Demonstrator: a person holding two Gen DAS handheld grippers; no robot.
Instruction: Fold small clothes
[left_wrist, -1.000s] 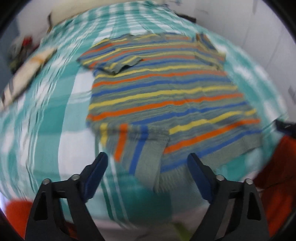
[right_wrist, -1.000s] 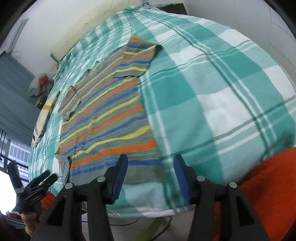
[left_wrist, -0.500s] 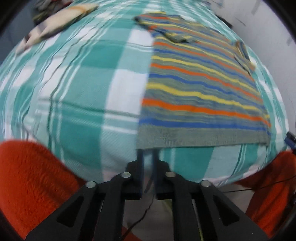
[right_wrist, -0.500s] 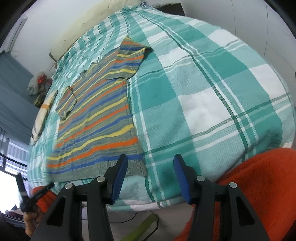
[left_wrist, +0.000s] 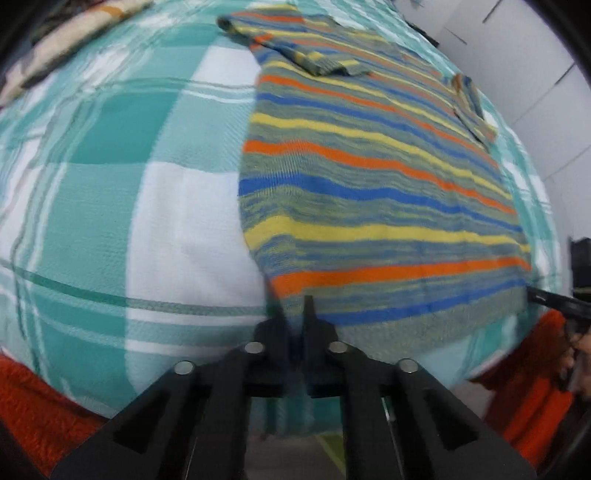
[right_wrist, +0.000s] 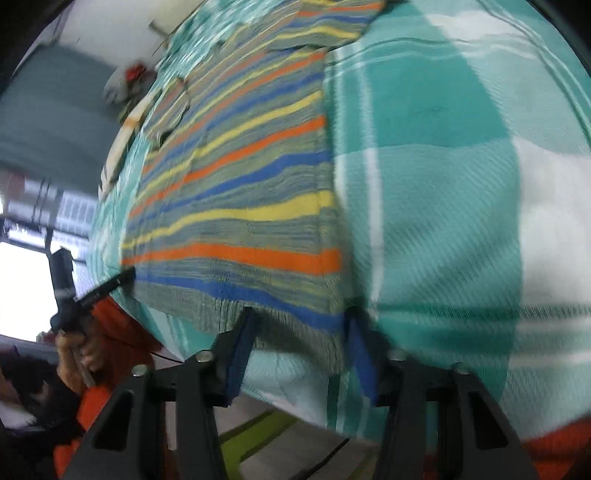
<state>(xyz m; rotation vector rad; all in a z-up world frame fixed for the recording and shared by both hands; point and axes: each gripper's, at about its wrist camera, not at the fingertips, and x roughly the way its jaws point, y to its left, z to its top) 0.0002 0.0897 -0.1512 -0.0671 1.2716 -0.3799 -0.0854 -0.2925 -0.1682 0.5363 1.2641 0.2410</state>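
A small striped knit shirt (left_wrist: 369, 184) in grey, orange, yellow and blue lies flat on a teal and white checked bed cover (left_wrist: 129, 184). Its hem faces me. My left gripper (left_wrist: 291, 314) is shut at the hem's left corner, seemingly pinching the fabric. In the right wrist view the same shirt (right_wrist: 240, 192) fills the middle. My right gripper (right_wrist: 299, 332) is open, with its fingers on either side of the hem's right corner.
The bed's near edge drops to the floor just below both grippers. A folded pale cloth (left_wrist: 66, 40) lies at the far left of the bed. Orange sleeves (left_wrist: 524, 387) show at the sides. A white wall (left_wrist: 524, 55) stands at the right.
My left gripper moved forward to the hem's left corner, staying shut. My right gripper moved forward, and its open fingers now straddle the hem's right corner.
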